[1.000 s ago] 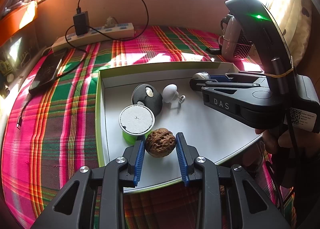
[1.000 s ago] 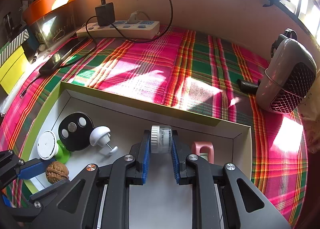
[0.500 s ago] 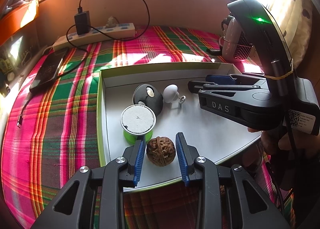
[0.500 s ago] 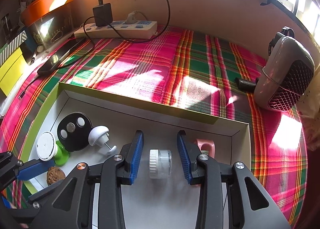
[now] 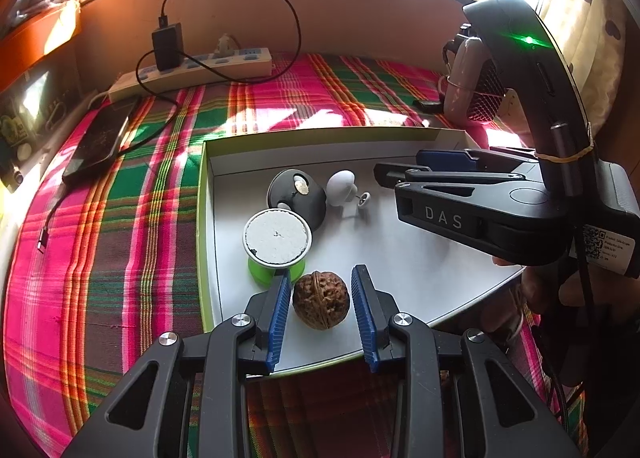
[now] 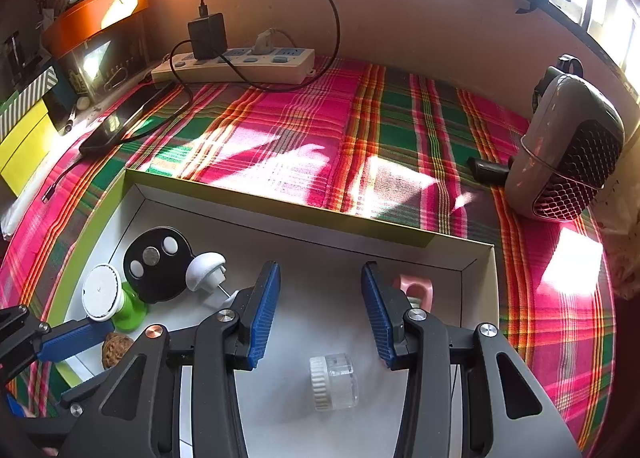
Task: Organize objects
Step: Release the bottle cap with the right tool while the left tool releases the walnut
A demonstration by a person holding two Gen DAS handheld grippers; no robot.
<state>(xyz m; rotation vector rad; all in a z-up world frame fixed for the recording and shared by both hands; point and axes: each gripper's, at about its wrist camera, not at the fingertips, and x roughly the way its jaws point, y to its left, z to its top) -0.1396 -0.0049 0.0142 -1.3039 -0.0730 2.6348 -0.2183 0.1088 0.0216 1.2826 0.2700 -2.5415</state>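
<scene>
A white tray with a green rim (image 5: 204,218) (image 6: 280,214) lies on the plaid cloth. In it a brown walnut (image 5: 321,300) (image 6: 116,354) rests on the floor between the blue pads of my left gripper (image 5: 322,278), which is open, with small gaps on both sides. My right gripper (image 6: 320,278) (image 5: 400,166) hovers over the tray's right half. Its jaws are opening, and a small clear jar with a white ribbed lid (image 6: 333,381) lies on its side below them, untouched.
The tray also holds a white-topped green piece (image 5: 277,238), a black disc (image 5: 296,194), a white knob (image 5: 340,186) and a pink piece (image 6: 416,290). Beyond the tray are a power strip (image 6: 236,66), a phone (image 5: 100,138) and a small heater (image 6: 568,162).
The right jaws went from shut on the jar to wide apart, and the jar dropped onto the tray floor. The walnut settled slightly lower between the left pads.
</scene>
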